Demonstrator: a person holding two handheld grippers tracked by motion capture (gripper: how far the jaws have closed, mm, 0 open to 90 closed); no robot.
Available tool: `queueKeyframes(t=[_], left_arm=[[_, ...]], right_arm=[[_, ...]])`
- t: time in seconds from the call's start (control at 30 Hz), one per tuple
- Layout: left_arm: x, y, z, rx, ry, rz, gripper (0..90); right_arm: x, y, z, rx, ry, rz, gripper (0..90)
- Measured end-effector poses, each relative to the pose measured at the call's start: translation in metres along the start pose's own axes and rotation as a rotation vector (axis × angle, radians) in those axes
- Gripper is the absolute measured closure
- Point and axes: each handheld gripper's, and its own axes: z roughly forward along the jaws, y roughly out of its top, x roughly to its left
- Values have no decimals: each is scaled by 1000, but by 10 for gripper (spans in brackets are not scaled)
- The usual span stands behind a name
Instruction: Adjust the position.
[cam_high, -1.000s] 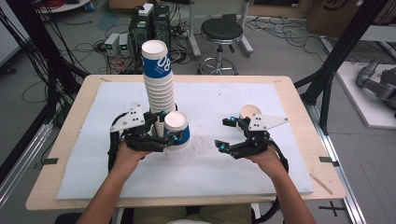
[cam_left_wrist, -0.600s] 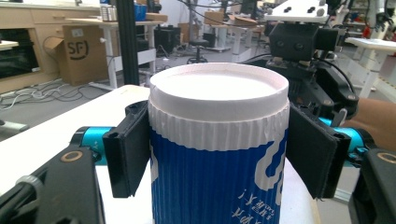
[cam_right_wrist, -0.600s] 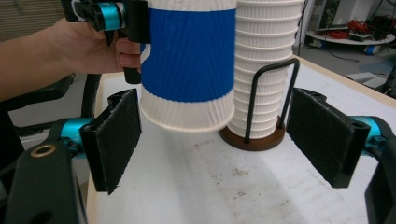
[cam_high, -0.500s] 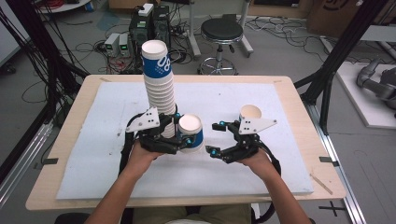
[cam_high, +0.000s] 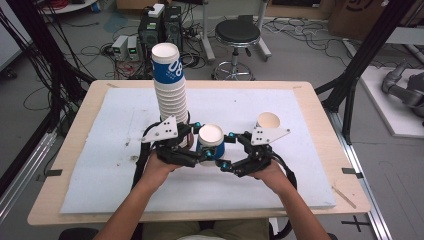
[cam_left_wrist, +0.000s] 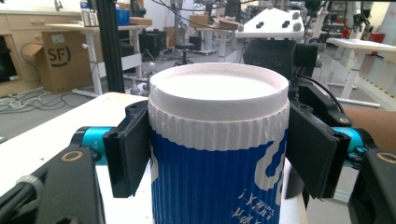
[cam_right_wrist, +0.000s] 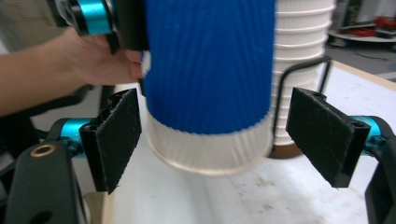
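Note:
A blue-and-white paper cup (cam_high: 210, 142) hangs a little above the white mat, upright, with my left gripper (cam_high: 204, 145) shut on it. In the left gripper view both pads (cam_left_wrist: 128, 154) press the cup (cam_left_wrist: 217, 140) just under its rim. My right gripper (cam_high: 227, 151) is open, and its jaws stand on either side of the cup's white base (cam_right_wrist: 208, 144). Its pads (cam_right_wrist: 322, 135) leave a gap on both sides. A tall stack of the same cups (cam_high: 172, 90) stands right behind my left gripper.
A single white cup (cam_high: 268, 121) stands on the mat (cam_high: 300, 170) behind my right gripper. The stack (cam_right_wrist: 299, 70) rises close behind the held cup. A black stool (cam_high: 237, 35) and electronics boxes sit on the floor beyond the table's far edge.
My left gripper has carried the cup to the right, away from the stack. My right gripper has come left, and its jaws now flank the cup's base.

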Motion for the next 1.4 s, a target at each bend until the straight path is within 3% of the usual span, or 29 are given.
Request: queueKeyframes(t=[0.23, 0.63, 0.9, 1.0, 1.2, 1.3, 1.4], left_arm=[[-4, 3, 8, 4, -21, 6, 282], [-2, 4, 10, -15, -35, -17, 284], [0, 3, 12, 30, -43, -33, 276], [1, 3, 13, 45, -31, -45, 149], [6, 7, 9, 63, -34, -64, 145], [7, 9, 8, 84, -42, -63, 145], [8, 16, 8, 145, -60, -41, 145]], right_arm=[[2, -1, 6, 11, 5, -2, 185], [1, -2, 6, -7, 0, 10, 204], [-2, -2, 5, 39, 12, 17, 251], [-2, 0, 3, 57, 11, 6, 254], [-4, 3, -2, 97, -1, -10, 254], [-5, 4, -2, 121, -8, -17, 254], [-5, 5, 0, 166, -9, -40, 254]])
